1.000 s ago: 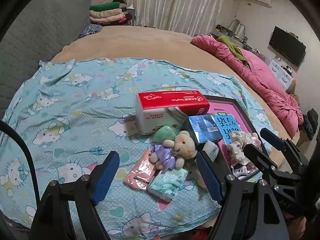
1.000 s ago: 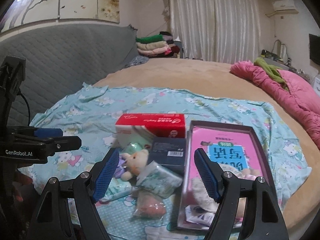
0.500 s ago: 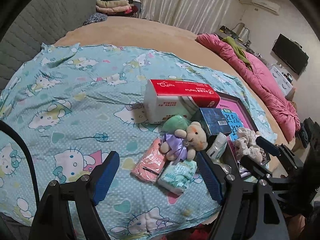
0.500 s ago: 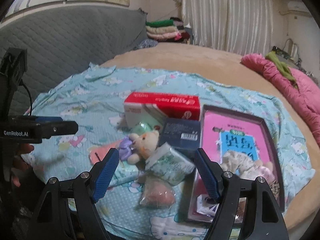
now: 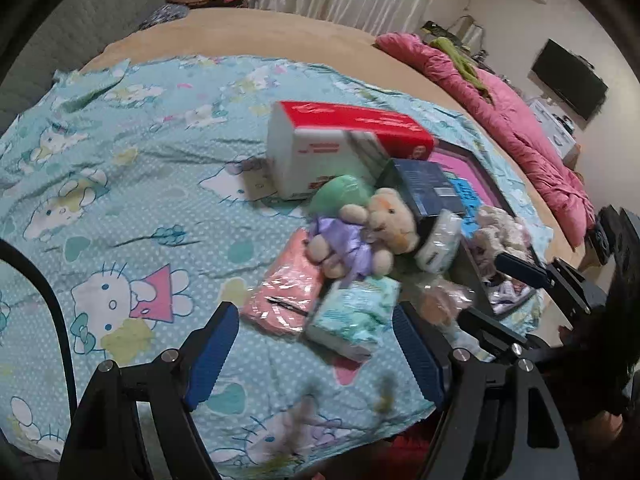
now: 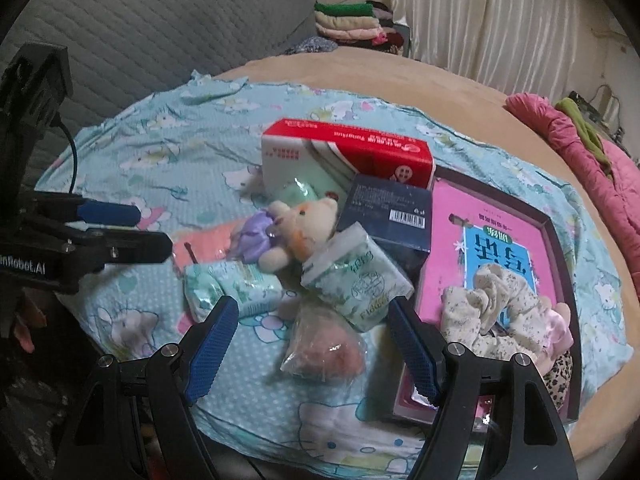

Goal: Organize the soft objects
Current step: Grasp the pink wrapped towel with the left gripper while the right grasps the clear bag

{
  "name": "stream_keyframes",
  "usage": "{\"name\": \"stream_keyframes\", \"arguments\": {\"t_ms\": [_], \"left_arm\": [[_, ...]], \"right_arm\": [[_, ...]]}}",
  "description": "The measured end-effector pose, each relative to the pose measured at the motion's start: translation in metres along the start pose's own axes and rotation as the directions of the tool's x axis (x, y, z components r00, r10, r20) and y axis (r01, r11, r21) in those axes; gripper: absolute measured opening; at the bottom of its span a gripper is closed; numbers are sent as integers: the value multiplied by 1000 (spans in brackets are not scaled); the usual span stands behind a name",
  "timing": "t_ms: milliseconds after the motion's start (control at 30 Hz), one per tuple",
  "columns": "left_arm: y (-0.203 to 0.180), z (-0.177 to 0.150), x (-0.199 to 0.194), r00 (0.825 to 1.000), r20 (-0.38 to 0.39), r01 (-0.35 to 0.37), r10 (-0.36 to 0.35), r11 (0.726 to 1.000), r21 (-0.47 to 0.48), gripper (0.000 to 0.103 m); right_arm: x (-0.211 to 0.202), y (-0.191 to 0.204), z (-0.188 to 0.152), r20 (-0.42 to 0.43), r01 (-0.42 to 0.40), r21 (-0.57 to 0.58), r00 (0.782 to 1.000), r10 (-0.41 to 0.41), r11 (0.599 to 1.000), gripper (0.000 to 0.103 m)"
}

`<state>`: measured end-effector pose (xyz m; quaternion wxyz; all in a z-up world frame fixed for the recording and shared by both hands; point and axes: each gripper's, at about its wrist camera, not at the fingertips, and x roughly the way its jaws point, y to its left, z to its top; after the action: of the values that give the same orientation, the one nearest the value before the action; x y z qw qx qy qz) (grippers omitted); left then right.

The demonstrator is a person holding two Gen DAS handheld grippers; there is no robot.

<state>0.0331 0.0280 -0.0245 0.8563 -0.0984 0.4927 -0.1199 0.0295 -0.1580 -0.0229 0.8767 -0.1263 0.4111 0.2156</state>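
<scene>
I take the red tissue box (image 6: 347, 156) as my landmark; everything soft is heaped just in front of it on the cartoon-print sheet (image 5: 120, 200) that covers the bed. Leaning against the box's front are a green bundle (image 5: 340, 194) and the teddy bear (image 6: 298, 232), which lies on its side across a pink packet (image 5: 286, 292). Nearer to me than the bear sit two pale green tissue packs (image 6: 230, 288), one of them tilted against a dark blue box (image 6: 390, 216). A clear bag with something pink inside (image 6: 326, 350) lies nearest of all.

To the right of the tissue box is a shallow tray (image 6: 560, 320) with a pink book in its bottom and floral scrunchies (image 6: 492, 304) already piled on top; I judge that is where the soft things are being gathered.

My right gripper (image 6: 314, 354) hovers with its jaws released, spread either side of the clear bag and holding nothing, so I reckon that bag is the next pick. My left gripper (image 5: 316, 356) hangs over the sheet's near edge, jaws also wide apart and empty, lined up towards the nearer tissue pack.
</scene>
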Motion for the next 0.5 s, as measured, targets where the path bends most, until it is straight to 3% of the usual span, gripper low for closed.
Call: {"name": "stream_keyframes", "arguments": {"t_ms": [500], "left_arm": [[22,10,49,993,-77,-85,86,996,11,79]], "right_arm": [[29,7,-5,-69,-2,-51,998,-2,999,79]]}}
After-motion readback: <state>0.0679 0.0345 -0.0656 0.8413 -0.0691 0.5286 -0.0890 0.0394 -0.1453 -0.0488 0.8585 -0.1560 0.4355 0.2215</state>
